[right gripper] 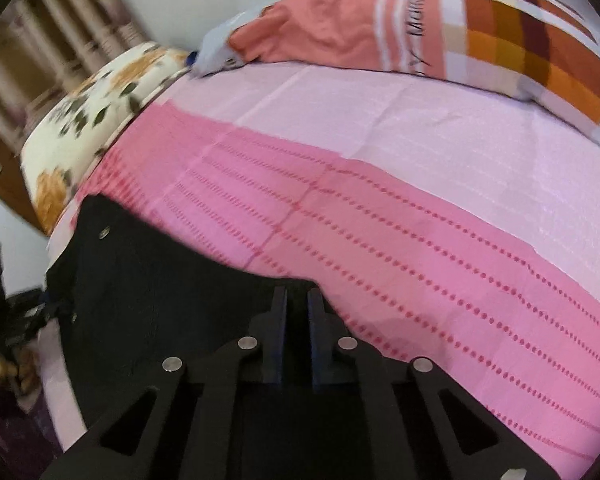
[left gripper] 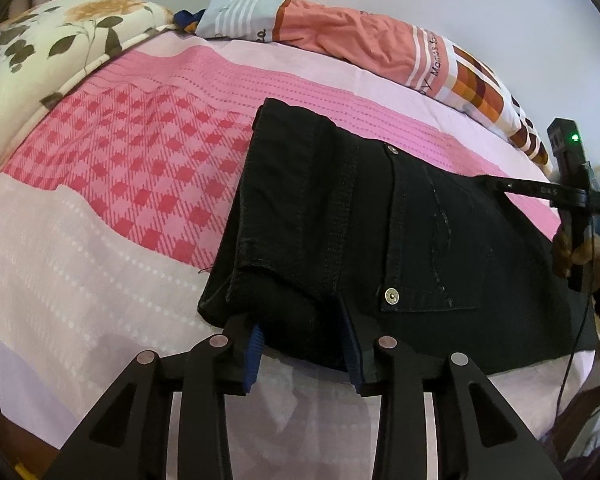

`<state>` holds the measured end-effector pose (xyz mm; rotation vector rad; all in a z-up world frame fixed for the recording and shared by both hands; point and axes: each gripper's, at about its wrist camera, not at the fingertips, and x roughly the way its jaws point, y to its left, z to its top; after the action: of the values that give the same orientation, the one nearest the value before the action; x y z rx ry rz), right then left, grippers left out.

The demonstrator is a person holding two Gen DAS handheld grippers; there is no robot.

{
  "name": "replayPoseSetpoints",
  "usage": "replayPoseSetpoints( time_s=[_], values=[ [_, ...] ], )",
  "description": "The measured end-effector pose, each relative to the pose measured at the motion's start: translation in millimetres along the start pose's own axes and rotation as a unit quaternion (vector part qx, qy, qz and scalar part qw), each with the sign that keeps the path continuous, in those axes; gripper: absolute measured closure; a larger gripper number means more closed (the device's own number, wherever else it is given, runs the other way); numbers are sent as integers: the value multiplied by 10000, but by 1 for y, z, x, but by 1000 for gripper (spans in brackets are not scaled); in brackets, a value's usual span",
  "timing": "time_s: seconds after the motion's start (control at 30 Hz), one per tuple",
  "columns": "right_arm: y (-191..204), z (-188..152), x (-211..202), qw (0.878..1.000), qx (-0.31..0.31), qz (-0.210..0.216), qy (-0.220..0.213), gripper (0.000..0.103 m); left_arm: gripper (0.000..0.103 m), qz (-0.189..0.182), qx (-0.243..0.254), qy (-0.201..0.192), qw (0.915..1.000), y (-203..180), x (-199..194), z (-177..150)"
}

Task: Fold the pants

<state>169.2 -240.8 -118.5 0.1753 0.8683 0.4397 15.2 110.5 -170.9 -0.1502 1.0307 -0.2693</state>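
Black pants [left gripper: 380, 232] lie folded on the bed, back pocket with metal rivets facing up. My left gripper [left gripper: 302, 332] stands open at the near edge, its blue-padded fingers [left gripper: 254, 354] on either side of the folded leg hems. In the right wrist view the pants [right gripper: 148, 292] fill the lower left. My right gripper [right gripper: 297, 300] has its jaws nearly together over the pants' far edge, with a thin gap; whether cloth is pinched is unclear. The right gripper also shows in the left wrist view [left gripper: 572, 200], at the pants' right end.
A pink checked and dotted bedsheet [left gripper: 140, 184] covers the bed. A floral pillow [left gripper: 40, 52] lies at the far left. An orange and patchwork pillow [left gripper: 380, 44] lies along the back wall. A cable [left gripper: 576, 344] hangs at the right.
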Motion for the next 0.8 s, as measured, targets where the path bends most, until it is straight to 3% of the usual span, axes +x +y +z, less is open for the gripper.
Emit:
replayPoseSetpoints(
  time_s=[0.13,0.3,0.37,0.47,0.53,0.63,0.67,0.7,0.73,0.8],
  values=[
    [-4,-2,4,9995,171,-18,-257,97,66,-20,-58,-6,10000,1,2,2],
    [-19,-5,-8,9950,508,657,-563,88,65,-76,-100,-73,9999,3,1,2],
    [-29,-7,-28,9873,911,909,-934,86,62,-112,-107,-39,9999,3,1,3],
    [-30,-13,-54,9788,1204,903,-1389,83,57,-119,-79,32,9999,1,1,6],
    [-21,-20,-53,9800,1214,842,-1330,83,49,-141,-31,45,9999,-2,3,7],
    [-15,-29,-11,9912,1169,373,-499,83,42,-124,21,-6,9999,-7,4,7],
    [-20,-31,-13,9887,1273,441,-654,85,42,-81,68,-21,9999,-9,4,6],
    [-25,-32,-19,9858,1459,372,-739,81,42,2,137,-10,9999,-12,5,6],
    [-34,-36,-39,9773,1786,391,-1068,81,42,56,180,16,9998,-14,5,7],
    [-46,-55,-84,9562,2133,854,-1815,75,41,180,244,64,9995,-17,2,9]
  ],
)
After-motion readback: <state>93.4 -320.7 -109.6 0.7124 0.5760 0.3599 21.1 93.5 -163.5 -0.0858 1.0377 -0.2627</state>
